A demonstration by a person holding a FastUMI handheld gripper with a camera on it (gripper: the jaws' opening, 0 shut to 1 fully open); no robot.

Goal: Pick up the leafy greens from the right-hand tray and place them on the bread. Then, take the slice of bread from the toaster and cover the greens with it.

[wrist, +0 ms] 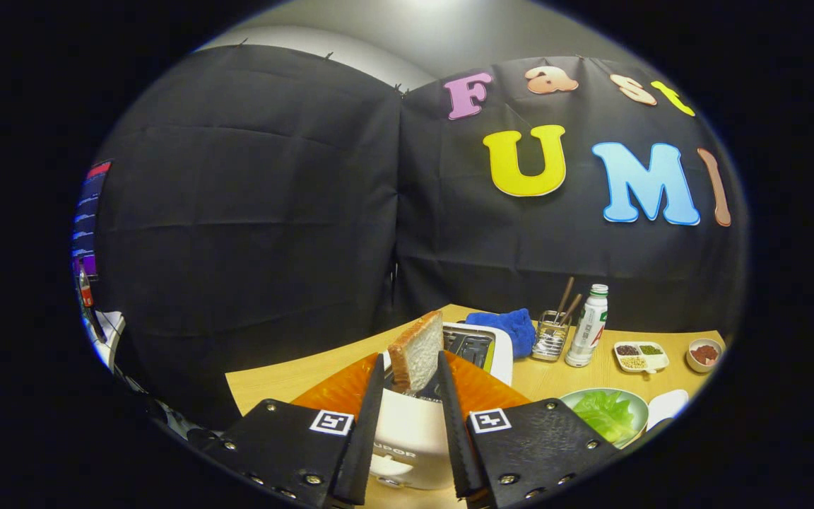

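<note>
A slice of bread (415, 351) stands upright between my fingertips, its crust edge facing me. My gripper (411, 358) is shut on it, one finger on each flat side. Its lower end is just above the top of the white toaster (410, 431), which sits directly below, between the fingers. Whether the slice still touches the slot is hidden. The leafy greens (606, 416) lie in a pale green plate (639, 400) to the right of my right finger. What is under them I cannot tell.
An orange tray (336, 390) spreads behind the toaster on the wooden table (287, 378). Beyond it lie a blue cloth (507, 326), a glass holder with chopsticks (552, 338), a white bottle (588, 326), a divided spice dish (639, 355) and a small bowl (704, 353).
</note>
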